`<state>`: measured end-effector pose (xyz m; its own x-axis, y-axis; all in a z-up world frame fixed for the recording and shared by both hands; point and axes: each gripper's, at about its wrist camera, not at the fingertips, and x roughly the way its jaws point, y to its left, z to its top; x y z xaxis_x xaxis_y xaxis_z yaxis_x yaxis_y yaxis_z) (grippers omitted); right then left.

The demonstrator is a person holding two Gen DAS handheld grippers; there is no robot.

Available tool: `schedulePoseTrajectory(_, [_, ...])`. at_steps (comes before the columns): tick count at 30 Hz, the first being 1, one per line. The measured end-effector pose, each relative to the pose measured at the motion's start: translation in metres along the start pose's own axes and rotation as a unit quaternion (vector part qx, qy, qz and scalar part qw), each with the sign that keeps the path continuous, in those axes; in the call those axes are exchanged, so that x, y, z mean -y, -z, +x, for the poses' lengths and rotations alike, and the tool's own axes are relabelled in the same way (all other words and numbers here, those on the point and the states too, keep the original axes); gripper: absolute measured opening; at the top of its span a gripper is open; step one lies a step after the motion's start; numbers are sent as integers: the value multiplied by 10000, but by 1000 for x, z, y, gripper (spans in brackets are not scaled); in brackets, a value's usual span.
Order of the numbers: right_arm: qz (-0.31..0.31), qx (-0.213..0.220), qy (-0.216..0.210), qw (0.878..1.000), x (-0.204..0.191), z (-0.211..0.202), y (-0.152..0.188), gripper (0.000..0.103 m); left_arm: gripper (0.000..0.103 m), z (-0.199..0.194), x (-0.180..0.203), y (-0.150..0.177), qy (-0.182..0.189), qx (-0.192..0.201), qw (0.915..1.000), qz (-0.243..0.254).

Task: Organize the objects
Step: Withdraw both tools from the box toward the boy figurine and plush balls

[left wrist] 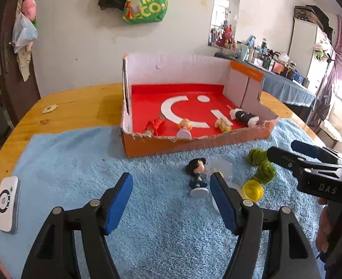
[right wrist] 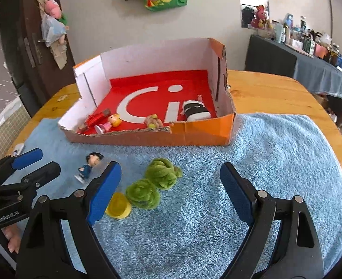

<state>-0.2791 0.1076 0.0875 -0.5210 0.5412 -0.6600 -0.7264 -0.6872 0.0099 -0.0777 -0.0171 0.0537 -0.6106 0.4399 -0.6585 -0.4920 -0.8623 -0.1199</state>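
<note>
An orange cardboard box [left wrist: 195,144] with a red floor sits at the far edge of a blue towel [left wrist: 82,162], its near wall torn low. Inside, along that near wall, lie four small figures: a red one [left wrist: 155,126], a blonde doll on a pink base [left wrist: 184,129], a yellow-and-pink doll [left wrist: 223,124] and a black-and-white figure [left wrist: 244,117] in the right corner. On the towel in front of the box a dark-haired figurine [left wrist: 197,174] in blue tilts on its white base, a clear plastic piece [left wrist: 220,166] just beside it. To its right lie two green fuzzy balls [right wrist: 151,184], touching each other, and a yellow cap [right wrist: 118,205] against the nearer ball. A white device [left wrist: 7,203] rests on the towel's left edge.

The towel covers most of a round wooden tabletop [left wrist: 78,107]. Behind it a pale wall carries a green bag [left wrist: 147,3]; a cluttered side table [left wrist: 287,83] stands at right.

The left gripper [left wrist: 171,202] hovers low over the towel, fingers apart and empty, the figurine just beyond the right finger [left wrist: 224,207]. The right gripper [right wrist: 171,193] hangs over the towel with fingers wide apart, holding nothing; the balls lie between and ahead of them, the cap beside the left finger [right wrist: 104,193].
</note>
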Motion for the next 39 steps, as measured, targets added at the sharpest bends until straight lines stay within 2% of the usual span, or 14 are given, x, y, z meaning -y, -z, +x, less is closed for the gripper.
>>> schedulePoseTrajectory(7, [-66,-109,194,9997,0,7,3,87,71,12,-4,-4,212,-127,9997,78])
schedulePoseTrajectory(14, [-623,-97,471,9969,-7,5,7,87,71,15,-2,-2,259,-199,9994,146])
schedulePoseTrajectory(19, [-701,89,304,9970,-9,-1,11,87,71,7,-1,1,251,58,9997,-56])
schedulePoseTrajectory(21, [-695,249,188,9971,-9,-6,16,87,71,3,3,5,103,232,9996,-158])
schedulePoseTrajectory(26, [-759,517,16,9958,-10,-12,22,88,71,2,15,15,-126,263,9991,-313])
schedulePoseTrajectory(29, [-562,480,34,9973,-4,-10,20,88,71,3,18,17,-319,315,9983,-383])
schedulePoseTrajectory(33, [-413,180,48,9990,0,0,17,88,71,9,18,16,-543,201,9975,-416])
schedulePoseTrajectory(39, [-256,-39,-67,9996,6,6,16,88,71,20,19,8,-395,-35,9984,-394])
